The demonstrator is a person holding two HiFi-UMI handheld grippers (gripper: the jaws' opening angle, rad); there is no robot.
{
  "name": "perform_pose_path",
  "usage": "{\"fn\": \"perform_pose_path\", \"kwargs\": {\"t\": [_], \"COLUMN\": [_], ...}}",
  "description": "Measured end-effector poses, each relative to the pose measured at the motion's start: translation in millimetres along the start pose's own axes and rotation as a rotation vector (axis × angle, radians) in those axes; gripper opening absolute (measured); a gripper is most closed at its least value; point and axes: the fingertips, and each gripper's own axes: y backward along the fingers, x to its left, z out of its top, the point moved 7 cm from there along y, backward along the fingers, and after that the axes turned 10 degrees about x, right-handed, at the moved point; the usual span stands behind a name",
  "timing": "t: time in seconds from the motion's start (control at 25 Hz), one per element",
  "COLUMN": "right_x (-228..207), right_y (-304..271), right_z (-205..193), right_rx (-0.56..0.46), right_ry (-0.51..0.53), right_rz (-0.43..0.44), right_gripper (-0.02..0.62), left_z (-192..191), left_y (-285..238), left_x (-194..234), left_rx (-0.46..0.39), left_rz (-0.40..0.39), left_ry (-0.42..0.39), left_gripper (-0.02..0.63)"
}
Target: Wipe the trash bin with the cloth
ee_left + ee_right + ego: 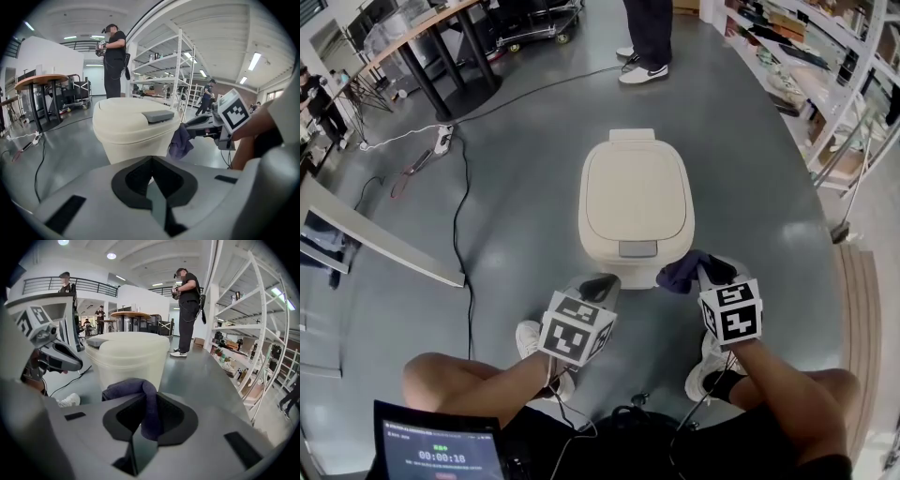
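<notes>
The right gripper (140, 430) has its jaws clamped on the dark purple cloth (143, 397), which loops up out of them and drapes to the left. In the head view the cloth hangs at the near right corner of the trash bin (636, 202), just beside its wall; whether it touches cannot be told. The left gripper (152, 185) has its jaws together with nothing between them and hovers at the bin's near left corner, apart from it. The bin is cream, with its lid down and a grey push tab (637, 248) at the lid's near edge. It stands upright on the grey floor (516, 234), about mid-floor. A black cable (457, 216) runs along the floor left of the bin. Beyond the bin's far edge stands a second person (649, 37). White shelving (825, 84) lines the floor's right edge, and a tablet (441, 448) shows low at the left of the head view
</notes>
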Motion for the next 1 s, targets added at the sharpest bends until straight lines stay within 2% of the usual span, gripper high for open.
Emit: {"fn": "perform_pose_path", "kwargs": {"t": [0.2, 0.44, 0.76, 1.0], "right_x": [8, 31, 86, 115], "right_y": [0, -5, -33, -48], "right_z": [-4, -7, -14, -5], "right_rx": [0.010, 0.056, 0.159, 0.176], "right_ry": [0.002, 0.001, 0.000, -0.008], "right_rz": [-0.008, 0.045, 0.215, 0.343], "right_gripper": [0.069, 0.069, 0.069, 0.069], "left_z": [-4, -15, -45, -54], "left_y": [8, 17, 26, 31], "left_x": [6, 20, 46, 54], "left_rx": [0.005, 0.003, 0.005, -0.016], "left_rz": [0.005, 0.025, 0.069, 0.090], "left_ry": [0.010, 0.050, 0.130, 0.174], "left_gripper": [0.002, 0.002, 0.002, 0.002]}}
